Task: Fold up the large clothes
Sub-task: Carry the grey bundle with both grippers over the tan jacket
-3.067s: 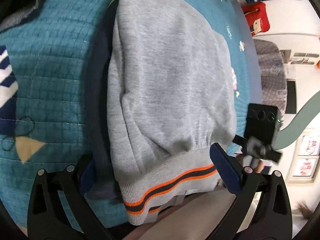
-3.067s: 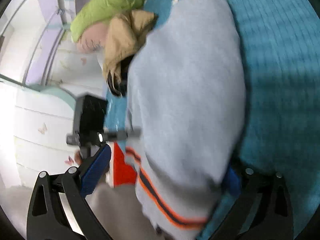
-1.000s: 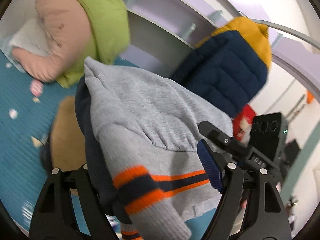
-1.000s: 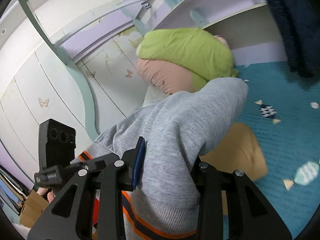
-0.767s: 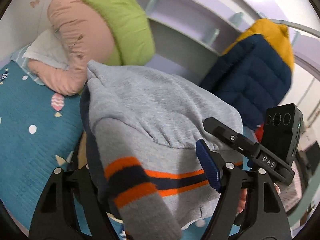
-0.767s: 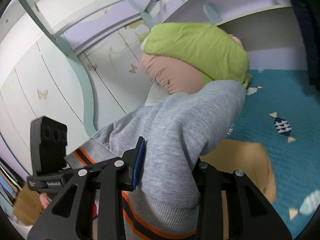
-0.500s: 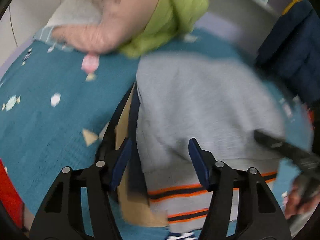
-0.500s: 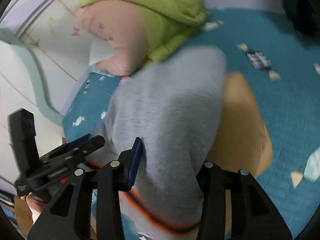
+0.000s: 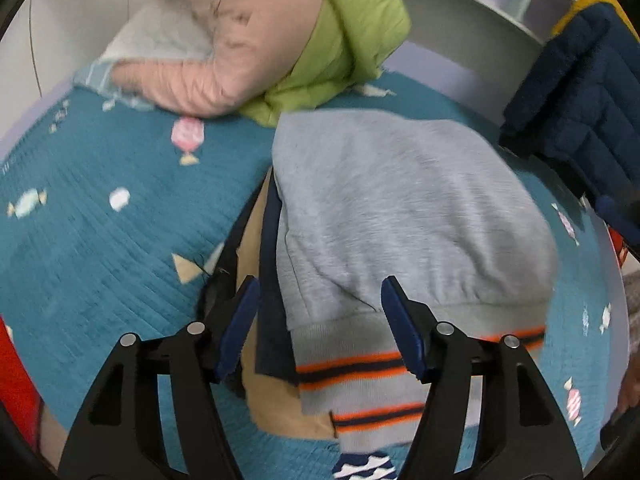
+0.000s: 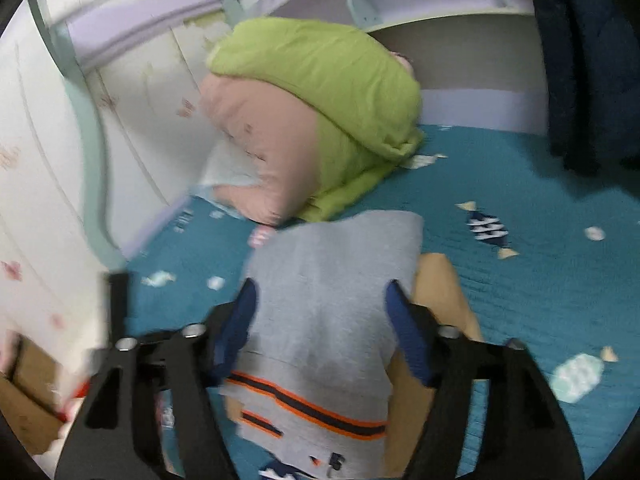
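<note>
Bed (image 9: 92, 216): a teal quilted cover printed with sweets is seen; the clothes are carried on it.
Bedding heap (image 10: 320, 120): a green and pink bundle is piled at the far end, just beyond the folded garment.
Dark padded jacket (image 9: 580, 112): it is hung or propped at the far right, apart from the work.
Grey sweatshirt (image 9: 400, 208): it is laid folded on the bed, atop a tan garment (image 10: 440, 292) and a dark one, whose edges show at its side. The orange-and-navy striped hem (image 9: 352, 364) is turned toward both cameras.
Left tongs (image 9: 320, 320): the jaws are being opened; the hem corner lies between the pads, but no pressing is seen, so it is judged released.
Right tongs (image 10: 320, 320): the jaws are being opened over the other hem corner; the cloth lies between the pads, apparently loose.
Step in hand: placing the folded piece on the stack and letting go, as judged.
Advice: both tongs are best opened fully before being drawn back, and withdrawn along the hem line, so that no cloth is dragged.
Risk: a snagged hem would pull the top layer off square.
</note>
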### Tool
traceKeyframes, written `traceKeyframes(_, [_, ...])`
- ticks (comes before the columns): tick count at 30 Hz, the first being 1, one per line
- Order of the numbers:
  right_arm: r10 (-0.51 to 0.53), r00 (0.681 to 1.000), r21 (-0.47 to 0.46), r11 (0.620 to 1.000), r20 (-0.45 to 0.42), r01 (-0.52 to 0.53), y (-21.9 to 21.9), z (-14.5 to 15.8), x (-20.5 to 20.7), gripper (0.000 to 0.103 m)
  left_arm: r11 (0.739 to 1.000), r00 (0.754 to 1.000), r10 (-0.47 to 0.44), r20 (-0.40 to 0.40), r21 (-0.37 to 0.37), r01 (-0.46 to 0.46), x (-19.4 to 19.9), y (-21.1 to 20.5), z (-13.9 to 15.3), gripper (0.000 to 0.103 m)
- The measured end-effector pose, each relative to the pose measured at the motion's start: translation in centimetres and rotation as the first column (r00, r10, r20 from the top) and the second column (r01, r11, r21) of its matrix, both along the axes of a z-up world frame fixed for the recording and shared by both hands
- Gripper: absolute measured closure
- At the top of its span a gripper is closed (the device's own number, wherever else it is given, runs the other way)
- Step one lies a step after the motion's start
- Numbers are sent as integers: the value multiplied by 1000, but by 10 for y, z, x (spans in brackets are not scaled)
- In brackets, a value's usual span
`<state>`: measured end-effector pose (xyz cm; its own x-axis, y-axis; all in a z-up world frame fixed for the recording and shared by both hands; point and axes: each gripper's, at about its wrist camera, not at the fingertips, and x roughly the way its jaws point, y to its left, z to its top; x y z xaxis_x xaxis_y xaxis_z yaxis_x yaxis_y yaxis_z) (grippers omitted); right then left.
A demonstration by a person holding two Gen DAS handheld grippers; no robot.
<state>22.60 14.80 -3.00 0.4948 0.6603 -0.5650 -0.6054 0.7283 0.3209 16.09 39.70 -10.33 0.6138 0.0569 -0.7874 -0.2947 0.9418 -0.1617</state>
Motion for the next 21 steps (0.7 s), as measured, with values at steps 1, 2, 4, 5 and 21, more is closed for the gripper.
traceKeyframes(1, [-1, 1000, 4, 1000, 7, 1, -2, -2, -3, 48, 1000, 1000, -11, 16, 12, 11, -4, -1, 5, 38])
traceKeyframes(2, [-9, 1000, -15, 1000, 16, 9, 2, -2, -8, 50, 1000, 999, -16, 29, 19, 15, -6, -2, 10, 38])
traceKeyframes(4, [-25, 1000, -88, 996, 4, 25, 9, -8, -9, 52, 1000, 997, -26, 73, 7, 25, -11, -2, 19, 37])
traceKeyframes(5, [-30, 999, -121, 992, -15, 28, 14, -11, -8, 57, 999, 995, -31, 93, -23, 34, -11, 0, 21, 37])
traceKeyframes(21, [-155, 955, -126, 984, -254, 127, 6, -108, 21, 46, 980, 999, -11, 42, -198, 19, 18, 4, -61, 37])
